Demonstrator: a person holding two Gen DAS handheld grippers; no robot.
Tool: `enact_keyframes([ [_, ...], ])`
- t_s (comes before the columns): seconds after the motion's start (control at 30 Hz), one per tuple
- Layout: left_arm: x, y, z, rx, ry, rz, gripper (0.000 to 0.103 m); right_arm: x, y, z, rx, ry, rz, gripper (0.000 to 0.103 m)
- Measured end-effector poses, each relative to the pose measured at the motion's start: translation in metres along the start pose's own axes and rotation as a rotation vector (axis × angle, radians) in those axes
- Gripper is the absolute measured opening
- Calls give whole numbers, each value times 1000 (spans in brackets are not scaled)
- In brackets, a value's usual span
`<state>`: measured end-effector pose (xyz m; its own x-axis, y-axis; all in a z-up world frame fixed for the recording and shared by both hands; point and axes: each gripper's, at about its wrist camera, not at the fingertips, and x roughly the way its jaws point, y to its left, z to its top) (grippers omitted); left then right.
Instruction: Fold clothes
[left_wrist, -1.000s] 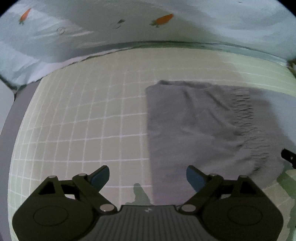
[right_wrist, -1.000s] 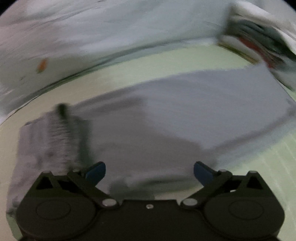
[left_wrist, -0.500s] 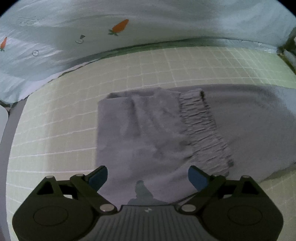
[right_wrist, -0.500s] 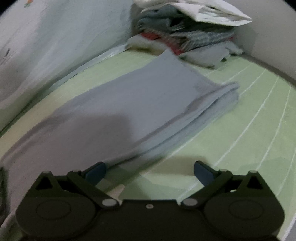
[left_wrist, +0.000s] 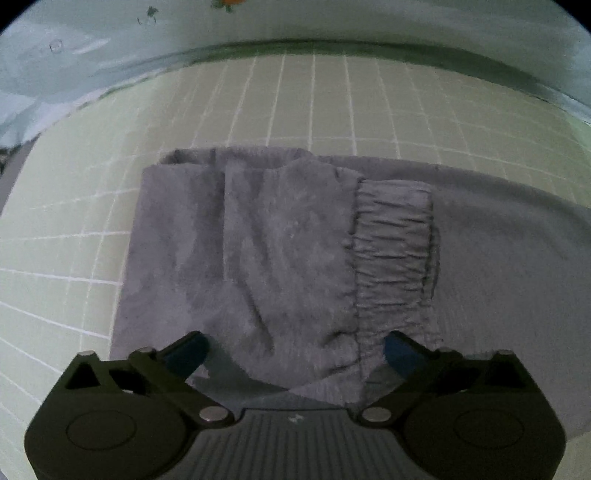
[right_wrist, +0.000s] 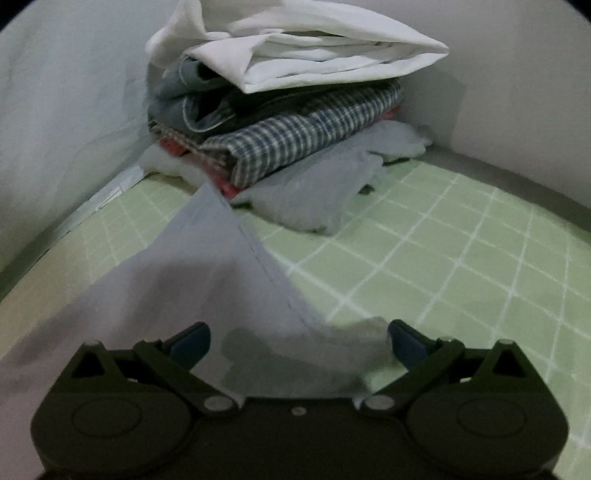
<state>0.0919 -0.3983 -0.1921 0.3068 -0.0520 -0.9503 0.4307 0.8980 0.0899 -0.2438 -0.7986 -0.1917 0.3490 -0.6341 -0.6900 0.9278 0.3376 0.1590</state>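
Looking down from the left wrist: grey trousers folded flat on the green grid-lined mat, gathered elastic waistband on top at right. Left gripper over the near edge, jaws spread and widening, cloth lies between them but not pinched. Only the right wrist view shows the stack of folded clothes in the corner, white piece on top, checked one under it. Right gripper over the trousers' far end, jaws spread, gripping nothing. Carrot-print sheet only in left view.
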Motion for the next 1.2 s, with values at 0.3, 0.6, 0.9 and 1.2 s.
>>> enact_keyframes([
  [0.3,9,7,3,-10,9,-31,103,3,45,-14,-185,22,5,98],
  [0.6,18,28,1,-77,39,-107,103,-15,81,-17,-315,8,26,15],
  [0.9,18,34,-3,-41,27,-117,103,-88,195,-63,-665,-69,340,15],
  [1.2,16,42,-16,-38,9,-120,103,-110,237,-117,-806,28,414,59],
])
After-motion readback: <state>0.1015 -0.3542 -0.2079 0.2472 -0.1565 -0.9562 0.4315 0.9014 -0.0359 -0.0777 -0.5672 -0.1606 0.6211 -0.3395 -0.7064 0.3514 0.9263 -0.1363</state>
